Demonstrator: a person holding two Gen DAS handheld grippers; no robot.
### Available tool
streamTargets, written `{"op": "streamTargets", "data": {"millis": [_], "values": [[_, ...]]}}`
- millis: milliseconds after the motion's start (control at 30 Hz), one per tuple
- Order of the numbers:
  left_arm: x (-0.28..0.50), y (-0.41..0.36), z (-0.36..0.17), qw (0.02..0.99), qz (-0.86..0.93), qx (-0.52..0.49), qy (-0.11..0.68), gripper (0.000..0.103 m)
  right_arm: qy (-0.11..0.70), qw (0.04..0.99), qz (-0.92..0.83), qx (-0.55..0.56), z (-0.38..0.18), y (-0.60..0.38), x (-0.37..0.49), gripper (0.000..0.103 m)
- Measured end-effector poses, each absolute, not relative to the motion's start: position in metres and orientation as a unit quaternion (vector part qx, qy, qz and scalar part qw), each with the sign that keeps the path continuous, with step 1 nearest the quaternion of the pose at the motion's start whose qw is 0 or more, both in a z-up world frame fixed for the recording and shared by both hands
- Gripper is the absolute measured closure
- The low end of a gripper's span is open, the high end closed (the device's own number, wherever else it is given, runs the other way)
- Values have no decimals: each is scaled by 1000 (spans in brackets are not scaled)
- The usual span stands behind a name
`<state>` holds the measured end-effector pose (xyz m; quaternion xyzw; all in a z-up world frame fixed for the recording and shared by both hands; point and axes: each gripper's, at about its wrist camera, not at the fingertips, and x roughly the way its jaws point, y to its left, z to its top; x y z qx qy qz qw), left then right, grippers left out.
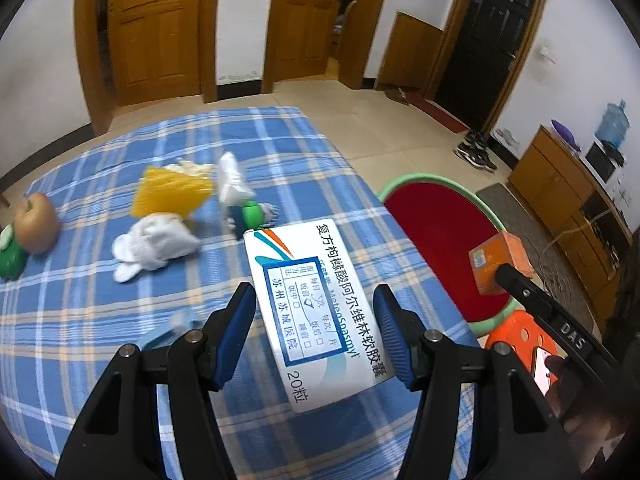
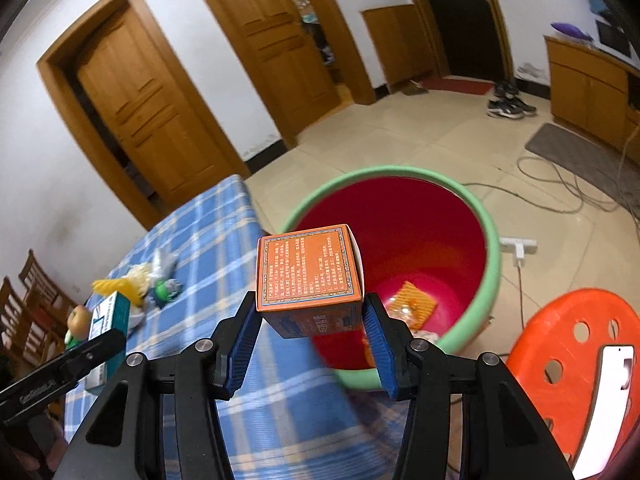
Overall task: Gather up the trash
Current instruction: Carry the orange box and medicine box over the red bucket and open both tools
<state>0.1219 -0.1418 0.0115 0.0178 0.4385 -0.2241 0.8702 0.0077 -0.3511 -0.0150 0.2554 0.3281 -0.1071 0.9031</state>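
Trash sits in both our grippers: the left gripper (image 1: 316, 336) clasps a white box (image 1: 312, 312) at lower centre, raised above the table (image 1: 100, 320), and the right gripper (image 2: 310, 340) clamps an orange box (image 2: 308, 276) at centre frame, over the near rim of the bin (image 2: 490, 280), likely so it drops inside. We see an orange wrapper (image 2: 412, 304) already lying in the bin's bottom. More litter (image 1: 160, 216) waits at the table's left.

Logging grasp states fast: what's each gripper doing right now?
Left gripper: shut on the white medicine box, above the checked tablecloth.
Right gripper: shut on the orange box, near the red bin.
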Motion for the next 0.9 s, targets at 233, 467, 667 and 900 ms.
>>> {"op": "streamTargets", "data": {"millis": [233,467,667,900], "values": [[123,-166,4,861,-240,34,447,42,330,893,-124,281,-24,-377,8,48],[128,-191,-1,852,-259,47,452,42,325,892,-130,288,-22,-388,0,48],[131,-215,1,848,-283,62,445,42,315,890,-141,297,-20,-393,-8,47],[139,-248,4,847,-303,84,428,42,309,885,-151,313,-23,-402,-19,47]]}}
